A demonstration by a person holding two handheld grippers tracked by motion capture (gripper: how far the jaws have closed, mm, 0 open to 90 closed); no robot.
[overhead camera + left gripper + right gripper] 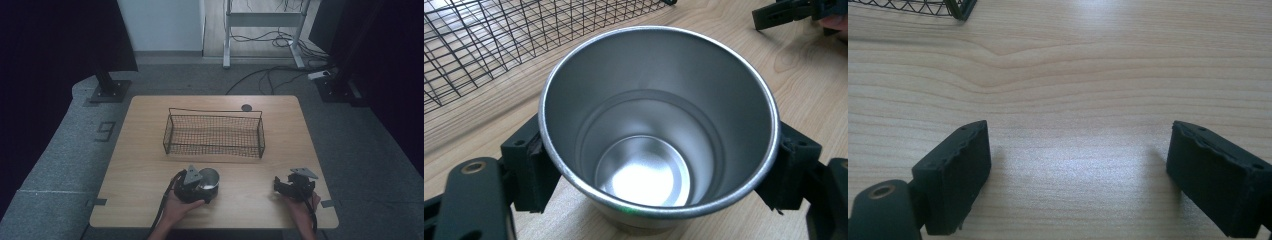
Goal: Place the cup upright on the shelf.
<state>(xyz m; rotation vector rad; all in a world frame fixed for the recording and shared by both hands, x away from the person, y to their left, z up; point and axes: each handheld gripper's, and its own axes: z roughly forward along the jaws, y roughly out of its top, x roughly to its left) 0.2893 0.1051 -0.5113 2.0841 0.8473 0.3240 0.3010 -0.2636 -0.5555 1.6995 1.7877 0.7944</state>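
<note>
left gripper (659, 165) jaws clamped on steel cup (659, 125); right gripper (1078, 175) jaws spread, empty. wire basket (214, 134) at 12 o'clock holds nothing, so likely early stage.

Cup's (659, 135) base behind its rim

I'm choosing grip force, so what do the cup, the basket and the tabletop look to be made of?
The cup looks like brushed metal, likely stainless steel: silvery, with soft reflections and a thin rolled rim. The basket looks like thin dark wire mesh on a wire frame, probably coated or painted metal. The tabletop shows light wood grain with a matte finish; solid wood or laminate cannot be told.
</note>
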